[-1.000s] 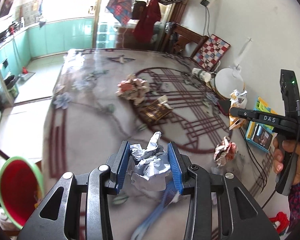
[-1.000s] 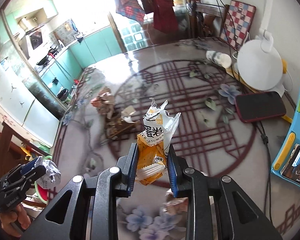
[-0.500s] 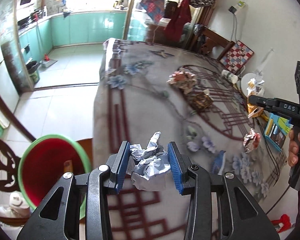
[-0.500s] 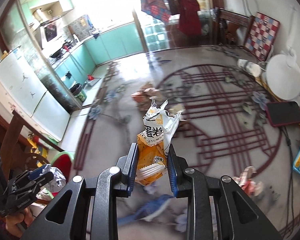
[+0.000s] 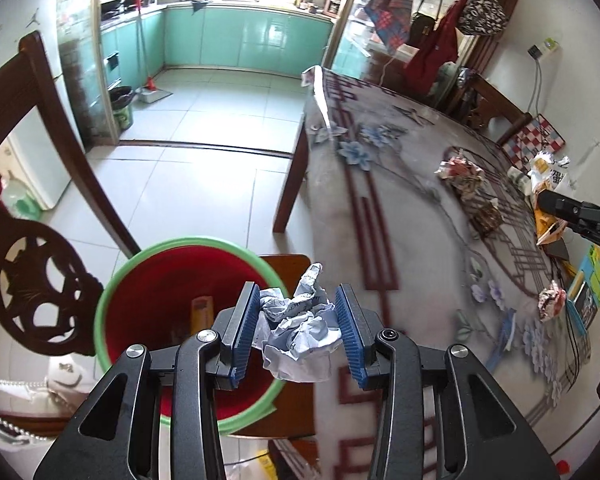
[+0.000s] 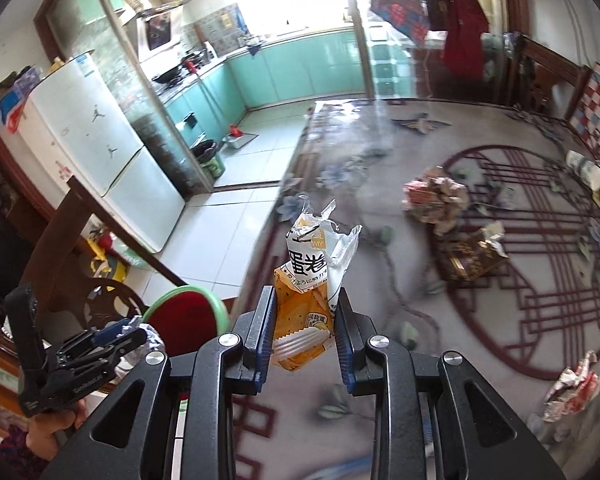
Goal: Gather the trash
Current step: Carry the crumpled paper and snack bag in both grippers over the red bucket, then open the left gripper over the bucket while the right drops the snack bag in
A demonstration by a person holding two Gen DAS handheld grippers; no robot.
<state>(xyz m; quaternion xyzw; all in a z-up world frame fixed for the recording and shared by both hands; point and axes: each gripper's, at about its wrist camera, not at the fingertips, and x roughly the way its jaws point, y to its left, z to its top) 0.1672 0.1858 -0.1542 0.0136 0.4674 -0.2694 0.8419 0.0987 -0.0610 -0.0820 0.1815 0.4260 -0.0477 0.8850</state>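
Orange stick [image 5: 201, 312] in bin [image 5: 112, 292], left view only.

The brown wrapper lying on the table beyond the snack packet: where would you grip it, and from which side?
The brown wrapper lies low and flat on the table, with a torn pale flap sticking up at its far end. That raised flap looks like the best hold. Come from above, jaws straddling the flap; the flat body offers little to pinch. Both grippers are full now, so it probably waits.
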